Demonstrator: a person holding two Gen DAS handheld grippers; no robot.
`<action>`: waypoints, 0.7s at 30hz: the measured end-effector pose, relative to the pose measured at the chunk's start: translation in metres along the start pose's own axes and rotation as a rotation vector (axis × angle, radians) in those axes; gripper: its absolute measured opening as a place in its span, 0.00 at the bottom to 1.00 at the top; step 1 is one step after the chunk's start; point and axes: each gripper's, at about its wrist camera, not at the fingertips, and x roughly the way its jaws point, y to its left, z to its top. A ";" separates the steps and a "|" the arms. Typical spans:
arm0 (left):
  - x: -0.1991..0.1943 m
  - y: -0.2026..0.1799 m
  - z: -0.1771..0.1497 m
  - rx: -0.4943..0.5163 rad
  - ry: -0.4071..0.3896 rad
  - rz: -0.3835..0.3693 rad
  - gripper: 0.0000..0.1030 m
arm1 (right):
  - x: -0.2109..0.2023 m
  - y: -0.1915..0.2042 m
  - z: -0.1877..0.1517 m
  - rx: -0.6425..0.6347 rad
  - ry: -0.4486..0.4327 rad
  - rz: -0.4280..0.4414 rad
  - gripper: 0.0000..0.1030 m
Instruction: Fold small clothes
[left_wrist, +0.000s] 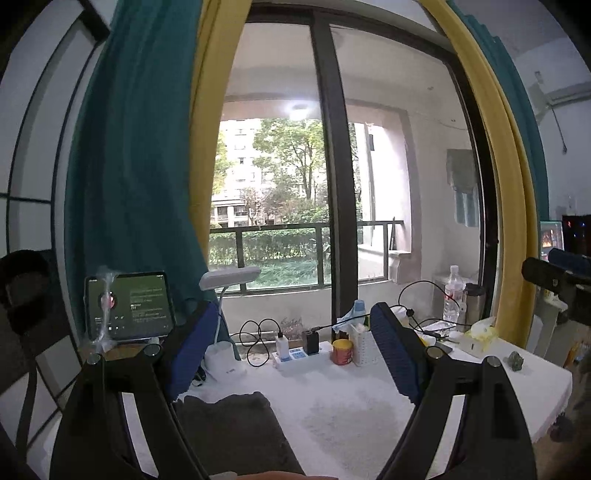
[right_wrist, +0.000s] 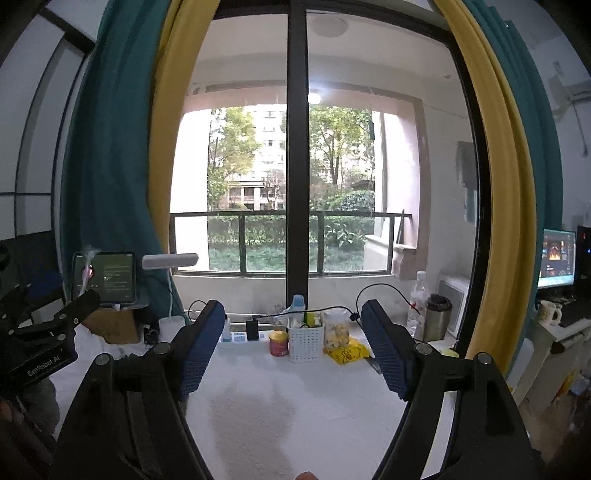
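Note:
A dark grey garment (left_wrist: 229, 428) lies flat on the white table (left_wrist: 351, 406), low in the left wrist view. My left gripper (left_wrist: 291, 354) hovers above it, open, its blue pads (left_wrist: 393, 354) wide apart with nothing pressed between them. The left finger overlaps the garment's near-left edge in the picture. My right gripper (right_wrist: 293, 347) is open too, over bare white table (right_wrist: 280, 413), with nothing between its fingers. The garment does not show in the right wrist view. The left gripper's black body (right_wrist: 40, 354) appears at that view's left edge.
Along the table's far edge by the window stand a tablet (left_wrist: 129, 306), a white desk lamp (left_wrist: 225, 332), a power strip (left_wrist: 295, 356), a red can (right_wrist: 279, 343), a white basket (right_wrist: 306, 339), a yellow bag (right_wrist: 347, 352), a water bottle (right_wrist: 417, 302) and a steel flask (right_wrist: 437, 319). Curtains hang on both sides.

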 end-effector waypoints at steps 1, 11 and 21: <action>0.001 0.001 0.000 -0.004 0.002 -0.001 0.82 | 0.000 0.002 0.000 -0.001 -0.001 -0.002 0.77; 0.005 0.001 -0.001 -0.015 0.025 -0.011 0.82 | 0.005 0.003 -0.001 -0.003 0.005 -0.051 0.77; 0.004 -0.001 -0.001 -0.013 0.033 -0.013 0.82 | 0.005 -0.002 -0.002 0.009 0.011 -0.058 0.77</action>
